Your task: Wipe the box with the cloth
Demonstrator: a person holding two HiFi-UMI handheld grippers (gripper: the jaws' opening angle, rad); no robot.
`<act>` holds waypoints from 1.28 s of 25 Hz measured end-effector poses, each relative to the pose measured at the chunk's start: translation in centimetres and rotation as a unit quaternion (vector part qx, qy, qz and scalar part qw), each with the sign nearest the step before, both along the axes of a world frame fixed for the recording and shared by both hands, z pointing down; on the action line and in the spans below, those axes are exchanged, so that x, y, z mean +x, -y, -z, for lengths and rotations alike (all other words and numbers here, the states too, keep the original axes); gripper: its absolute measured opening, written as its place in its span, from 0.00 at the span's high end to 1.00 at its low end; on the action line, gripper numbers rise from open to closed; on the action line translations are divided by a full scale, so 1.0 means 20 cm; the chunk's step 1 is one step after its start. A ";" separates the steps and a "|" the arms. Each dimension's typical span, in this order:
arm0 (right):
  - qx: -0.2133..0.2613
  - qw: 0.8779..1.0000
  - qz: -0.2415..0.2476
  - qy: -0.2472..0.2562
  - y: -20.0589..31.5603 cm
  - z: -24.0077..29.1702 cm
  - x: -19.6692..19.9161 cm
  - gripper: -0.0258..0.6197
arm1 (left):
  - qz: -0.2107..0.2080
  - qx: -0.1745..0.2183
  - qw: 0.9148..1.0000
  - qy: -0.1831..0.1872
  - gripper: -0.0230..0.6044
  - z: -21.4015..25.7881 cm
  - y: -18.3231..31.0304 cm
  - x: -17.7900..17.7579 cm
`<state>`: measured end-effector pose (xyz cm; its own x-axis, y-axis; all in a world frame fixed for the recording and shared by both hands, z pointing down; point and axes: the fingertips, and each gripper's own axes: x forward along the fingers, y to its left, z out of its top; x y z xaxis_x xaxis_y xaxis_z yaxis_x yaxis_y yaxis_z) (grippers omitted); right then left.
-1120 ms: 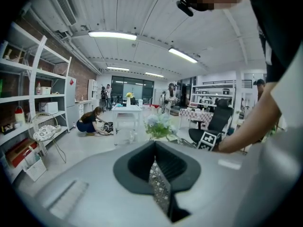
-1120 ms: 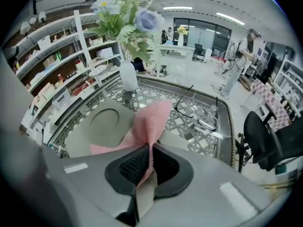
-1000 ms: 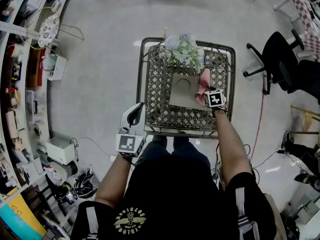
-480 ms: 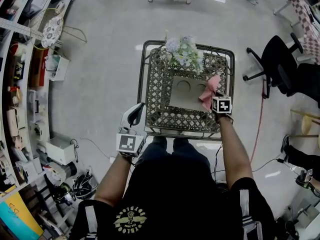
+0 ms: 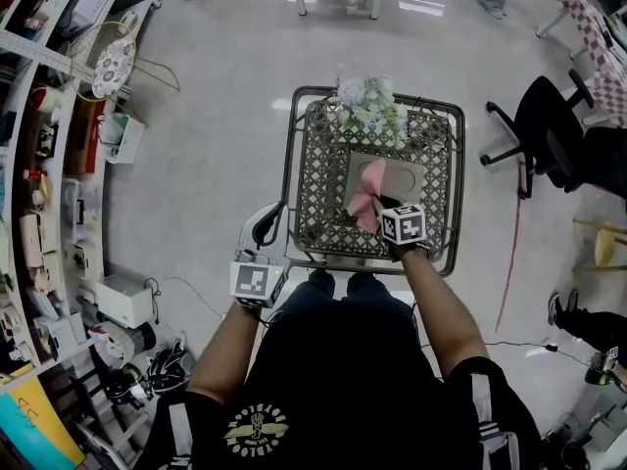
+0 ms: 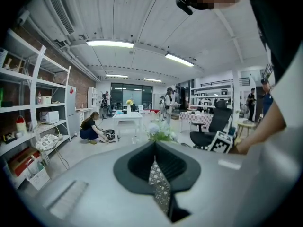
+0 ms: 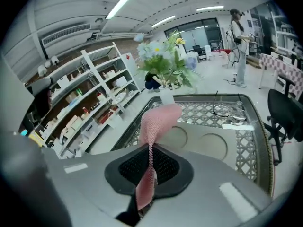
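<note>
A flat beige box with two round marks lies on the lattice-topped table. In the head view my right gripper hangs over the box's near left part, shut on a pink cloth that drapes onto the box. The right gripper view shows the cloth pinched between the jaws of the right gripper, and the box beyond it. My left gripper is held off the table's near left corner, shut and holding nothing. The left gripper points level into the room.
A vase of flowers stands at the table's far edge, just behind the box. A black office chair is to the right, shelves line the left wall. A white box sits on the floor at left. Several people are far across the room.
My right gripper has carried the pink cloth from the box's right edge leftward across it, to its near left part. The left gripper has risen only a little.
</note>
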<state>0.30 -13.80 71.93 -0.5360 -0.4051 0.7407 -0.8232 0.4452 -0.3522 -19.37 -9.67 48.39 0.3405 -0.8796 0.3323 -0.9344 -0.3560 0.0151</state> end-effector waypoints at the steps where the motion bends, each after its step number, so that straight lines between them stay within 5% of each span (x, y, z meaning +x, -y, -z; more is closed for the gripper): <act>1: -0.004 1.000 0.007 -0.003 0.00 -0.03 -0.06 0.92 | -0.001 0.001 1.000 0.002 0.96 0.01 -0.01 -0.02; 10: -0.063 0.996 0.005 -0.067 0.02 -0.36 -0.18 0.92 | -0.006 -0.009 1.000 0.012 0.96 -0.01 -0.07 -0.14; 19: -0.067 0.987 -0.019 -0.147 -0.02 -0.45 0.22 0.92 | -0.024 -0.011 1.000 0.009 0.96 -0.03 -0.02 -0.12; 32: -0.076 0.979 -0.088 -0.166 -0.08 -0.46 0.81 0.92 | -0.047 -0.002 0.999 0.016 0.96 0.02 0.05 0.14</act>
